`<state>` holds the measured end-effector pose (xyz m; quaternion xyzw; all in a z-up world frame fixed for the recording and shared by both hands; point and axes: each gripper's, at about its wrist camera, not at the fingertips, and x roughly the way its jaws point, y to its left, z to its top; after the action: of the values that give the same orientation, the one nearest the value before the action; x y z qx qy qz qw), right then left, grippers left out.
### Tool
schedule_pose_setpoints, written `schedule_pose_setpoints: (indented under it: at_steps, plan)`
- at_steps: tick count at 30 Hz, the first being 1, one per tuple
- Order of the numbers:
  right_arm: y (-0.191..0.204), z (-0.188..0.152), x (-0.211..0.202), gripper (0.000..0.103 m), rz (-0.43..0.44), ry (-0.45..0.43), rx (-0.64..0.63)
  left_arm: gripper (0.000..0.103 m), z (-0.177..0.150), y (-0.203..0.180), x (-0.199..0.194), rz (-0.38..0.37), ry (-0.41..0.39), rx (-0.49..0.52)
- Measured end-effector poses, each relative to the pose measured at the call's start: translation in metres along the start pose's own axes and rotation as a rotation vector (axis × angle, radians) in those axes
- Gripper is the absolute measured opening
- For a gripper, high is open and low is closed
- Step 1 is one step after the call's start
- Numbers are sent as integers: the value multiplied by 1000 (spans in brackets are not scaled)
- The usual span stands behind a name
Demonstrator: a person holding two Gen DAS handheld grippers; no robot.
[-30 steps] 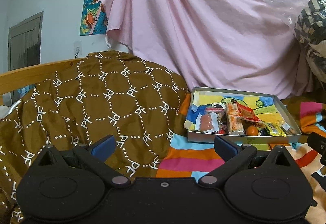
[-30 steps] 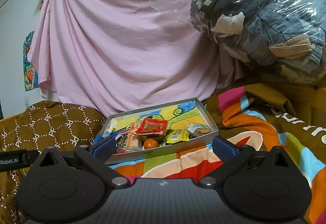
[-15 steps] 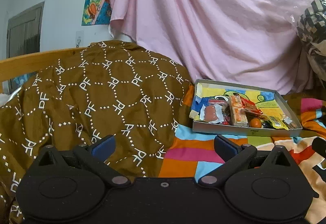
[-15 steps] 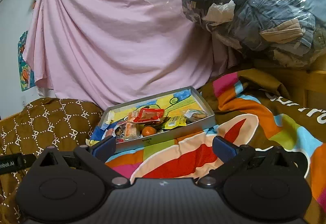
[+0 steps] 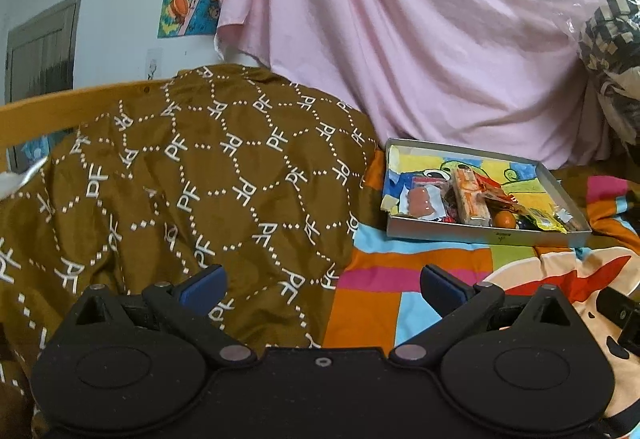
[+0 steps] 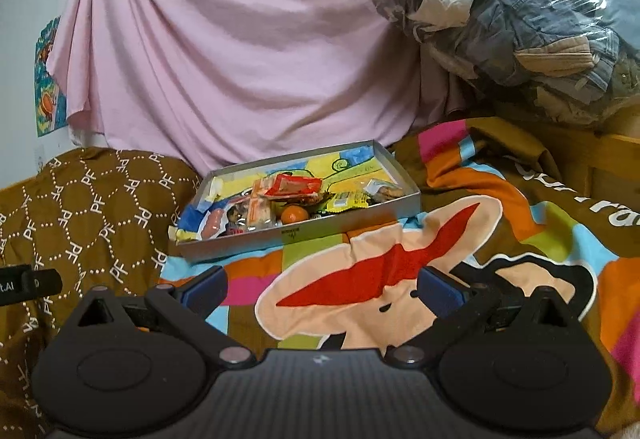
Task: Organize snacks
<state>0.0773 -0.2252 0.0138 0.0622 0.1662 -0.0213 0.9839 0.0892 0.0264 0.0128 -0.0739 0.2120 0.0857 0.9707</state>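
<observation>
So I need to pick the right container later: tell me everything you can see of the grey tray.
The grey tray is a shallow rectangular box, cardboard or thin metal by its look, with low grey walls and a bright cartoon print inside. It lies open on the striped blanket, slightly tilted, beside the brown quilt. Snack packets and an orange ball crowd its near end. Neither claw touches it.

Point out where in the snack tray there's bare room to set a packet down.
The tray's far half, between the back rim and the red packet, shows bare cartoon lining. The near half is crowded: orange ball, yellow packet, wrapped sausage. Outside it, the colourful blanket in front lies open.
</observation>
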Motion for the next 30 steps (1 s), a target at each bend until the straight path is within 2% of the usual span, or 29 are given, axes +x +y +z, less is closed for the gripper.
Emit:
schedule_pose_setpoints:
  at_steps: [6, 17, 30]
  plan:
    - [7, -7, -10, 103, -6, 9, -15, 102, -6, 5, 2, -18, 24, -33]
    - [6, -15, -1, 103, 1, 49, -7, 102, -18, -2, 5, -3, -8, 51]
    - [7, -18, 6, 103, -14, 78, -12, 102, -20, 1, 8, 0, 6, 60]
